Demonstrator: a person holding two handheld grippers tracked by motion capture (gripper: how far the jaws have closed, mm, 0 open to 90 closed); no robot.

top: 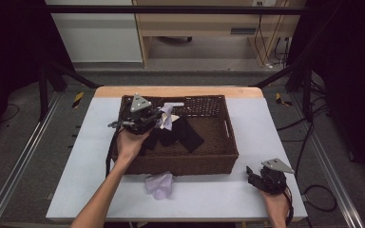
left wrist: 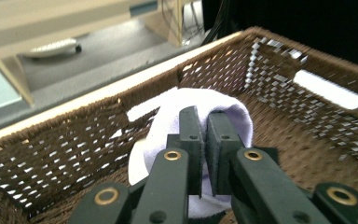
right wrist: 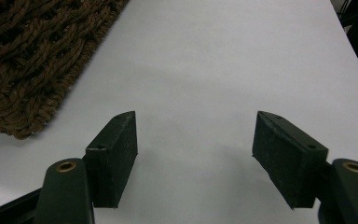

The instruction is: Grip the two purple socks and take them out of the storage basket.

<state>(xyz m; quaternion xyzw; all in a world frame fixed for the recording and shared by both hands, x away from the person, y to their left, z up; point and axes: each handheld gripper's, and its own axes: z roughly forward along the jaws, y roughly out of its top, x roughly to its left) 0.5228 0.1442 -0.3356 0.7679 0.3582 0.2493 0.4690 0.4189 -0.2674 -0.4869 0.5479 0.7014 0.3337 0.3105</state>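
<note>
White tabletop point(top: 209, 199) carries a brown wicker basket point(top: 218, 159) at centre frame. Above its upper-left corner, the left gripper point(top: 158, 118) pinches a pale lilac cloth point(left wrist: 168, 121). Lower right, the right gripper point(right wrist: 193, 156) rests wide open, empty.

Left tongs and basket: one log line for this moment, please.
left tongs: shut on lilac sock | above basket | right tongs: open, idle

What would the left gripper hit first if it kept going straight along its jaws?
Likely the far woven wall of the brown wicker basket. The left gripper, shut on the pale lilac sock, points at it; depth is unclear.
</note>
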